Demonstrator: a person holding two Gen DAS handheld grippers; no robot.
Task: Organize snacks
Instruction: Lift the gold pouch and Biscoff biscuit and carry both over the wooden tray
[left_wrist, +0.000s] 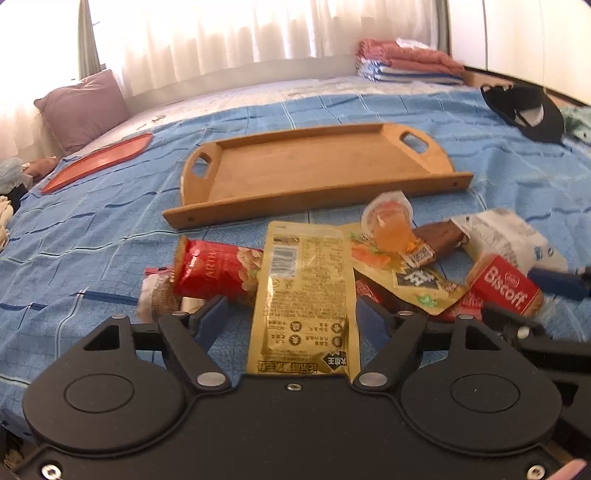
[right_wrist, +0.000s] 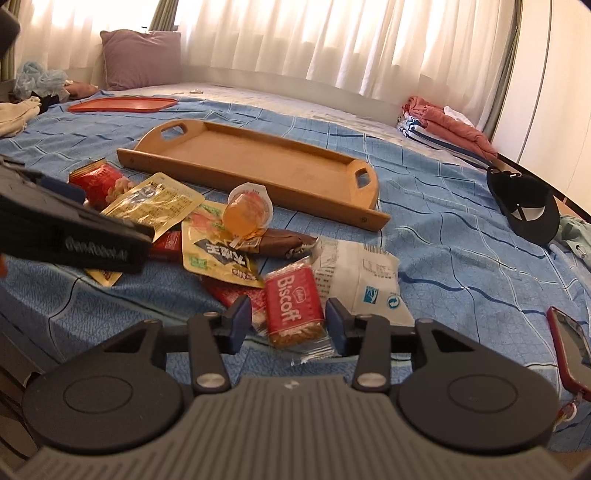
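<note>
left gripper (left_wrist: 291, 314) open astride gold pouch (left_wrist: 306, 291).

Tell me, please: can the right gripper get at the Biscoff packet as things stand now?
Probably yes. The Biscoff packet lies on top of the pile, right between the open jaws of the right gripper, with nothing over it. The jaws do not press it yet; a white packet lies close beside it.

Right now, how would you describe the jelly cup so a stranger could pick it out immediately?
Start at the long wooden tray with cut-out handles on the blue bedspread. Just in front of its near rail lies a heap of snack packets. The small clear plastic cup of orange jelly sits on top of that heap, tipped on its side: the only round, see-through item among flat wrappers.
</note>
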